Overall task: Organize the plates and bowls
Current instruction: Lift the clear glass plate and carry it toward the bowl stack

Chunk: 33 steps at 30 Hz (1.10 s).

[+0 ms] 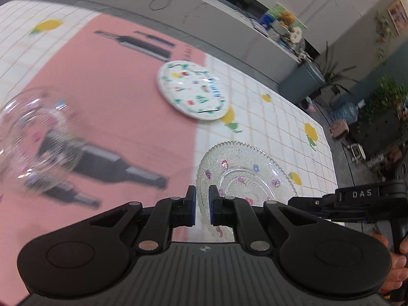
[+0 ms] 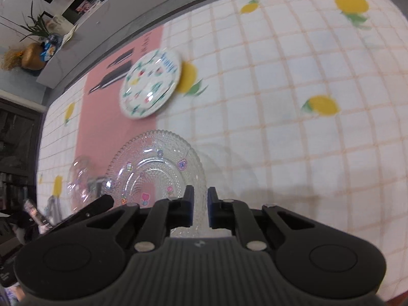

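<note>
Glass plate (image 1: 244, 176): clear pressed glass, beaded texture over the whole surface, scalloped rim, small coloured flower and heart stickers (pink, purple, blue) scattered across the well. It lies flat on the tablecloth (image 1: 275, 117) at the seam between the pink panel and the white checked lemon print, near side directly in front of both tools.

Left gripper (image 1: 202, 205): fingers drawn close with a narrow slot between the blue pads; the near rim of the glass plate shows in that slot. Contact with the rim cannot be confirmed.

Right gripper (image 2: 199, 207): same posture, fingers nearly together, the plate's near edge visible in the gap. Clamped or merely straddling: cannot tell.

White plate (image 1: 193, 90): opaque, printed with small red, green, yellow and blue motifs and blue lettering; lies farther away, straddling the same seam, apart from the glass plate.

Glass bowl (image 1: 33, 140): clear, ribbed, with faint coloured marks; blurred, on the pink panel to the left of the glass plate. In the right wrist view it sits just beside the plate's left rim.
</note>
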Each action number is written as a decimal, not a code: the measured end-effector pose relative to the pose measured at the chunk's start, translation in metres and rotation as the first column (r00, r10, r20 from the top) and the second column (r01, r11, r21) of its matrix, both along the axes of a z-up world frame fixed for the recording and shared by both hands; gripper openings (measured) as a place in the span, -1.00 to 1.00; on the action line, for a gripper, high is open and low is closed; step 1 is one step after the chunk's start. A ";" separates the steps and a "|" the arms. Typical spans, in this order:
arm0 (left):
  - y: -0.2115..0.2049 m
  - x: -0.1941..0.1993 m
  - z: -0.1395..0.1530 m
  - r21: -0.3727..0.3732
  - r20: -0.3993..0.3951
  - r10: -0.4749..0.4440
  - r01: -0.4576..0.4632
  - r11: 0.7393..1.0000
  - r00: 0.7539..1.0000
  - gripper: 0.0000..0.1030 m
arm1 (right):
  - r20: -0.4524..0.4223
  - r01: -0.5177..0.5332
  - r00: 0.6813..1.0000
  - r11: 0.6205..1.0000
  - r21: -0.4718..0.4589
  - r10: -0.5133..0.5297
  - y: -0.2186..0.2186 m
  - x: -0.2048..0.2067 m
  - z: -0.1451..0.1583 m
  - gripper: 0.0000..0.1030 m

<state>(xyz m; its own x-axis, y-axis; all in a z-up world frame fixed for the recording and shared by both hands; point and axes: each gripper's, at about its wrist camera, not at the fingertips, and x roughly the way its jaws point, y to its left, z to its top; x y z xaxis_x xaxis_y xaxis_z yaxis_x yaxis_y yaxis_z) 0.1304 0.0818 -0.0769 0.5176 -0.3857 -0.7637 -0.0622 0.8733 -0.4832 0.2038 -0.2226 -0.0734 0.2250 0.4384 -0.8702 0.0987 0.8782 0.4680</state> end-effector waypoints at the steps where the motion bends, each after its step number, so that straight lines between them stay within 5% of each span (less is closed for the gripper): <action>1: 0.007 -0.006 -0.001 -0.005 -0.001 0.010 -0.010 1.000 1.000 -0.81 | 0.003 -0.009 1.000 1.000 0.006 0.009 0.007 -0.006 0.001 -0.86; 13: 0.054 -0.055 -0.027 0.052 -0.076 0.041 -0.037 0.998 0.996 -0.79 | 0.002 -0.087 0.996 0.996 -0.022 0.087 0.081 -0.073 -0.019 -0.85; 33: 0.050 -0.060 -0.053 0.075 -0.098 0.010 -0.003 0.997 0.995 -0.80 | -0.006 -0.079 0.997 0.991 -0.105 0.078 0.093 -0.086 -0.049 -0.84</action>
